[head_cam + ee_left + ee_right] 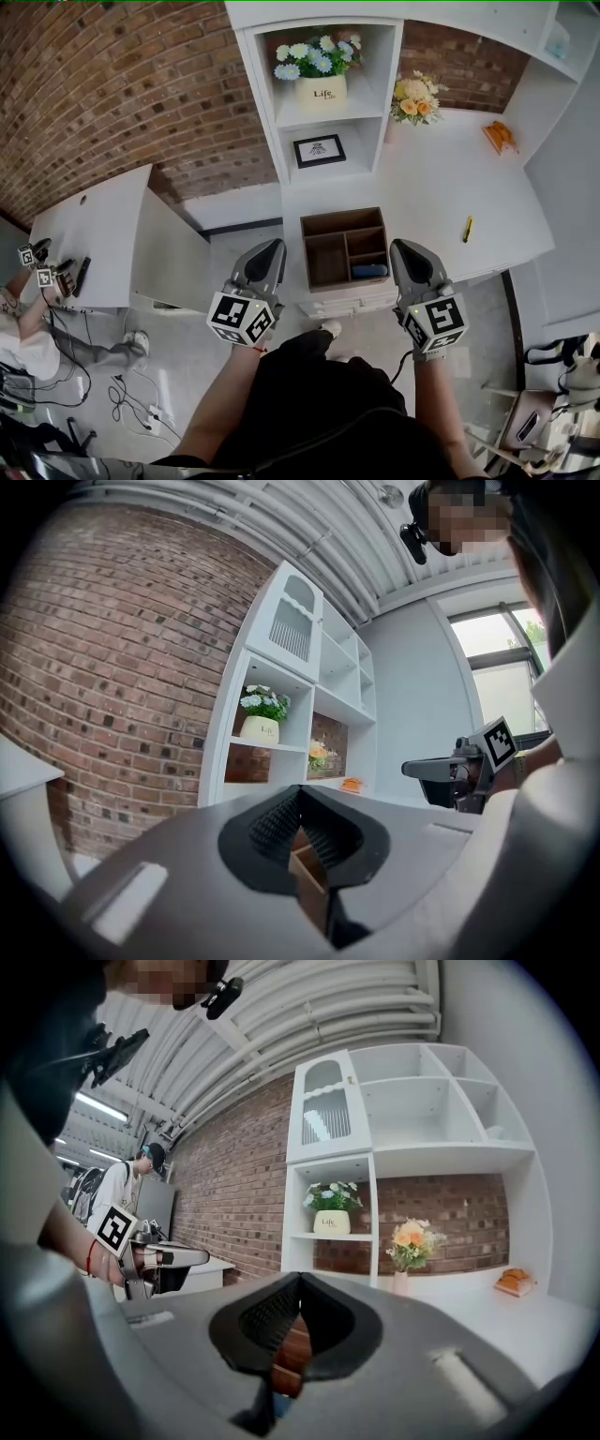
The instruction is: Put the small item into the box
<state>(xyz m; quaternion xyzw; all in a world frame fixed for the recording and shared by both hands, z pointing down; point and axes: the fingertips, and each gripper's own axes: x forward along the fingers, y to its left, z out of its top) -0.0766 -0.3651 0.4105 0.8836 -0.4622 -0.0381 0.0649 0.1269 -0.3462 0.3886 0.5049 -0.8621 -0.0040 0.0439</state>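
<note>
At the front edge of the desk point(441, 187) stands the box point(307, 251), with the blue item point(369, 271) lying in its near right compartment. The left gripper point(276, 247) and right gripper point(402, 247) hover either side of the box, both with jaws pressed together and holding nothing. On the shelf behind, a flower pot point(322, 92) reads "Life". A yellow pen point(468, 228) lies towards the desk's right edge.

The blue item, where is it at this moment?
In the head view, the blue item lies inside the wooden box, in the compartment at its near right corner.
</note>
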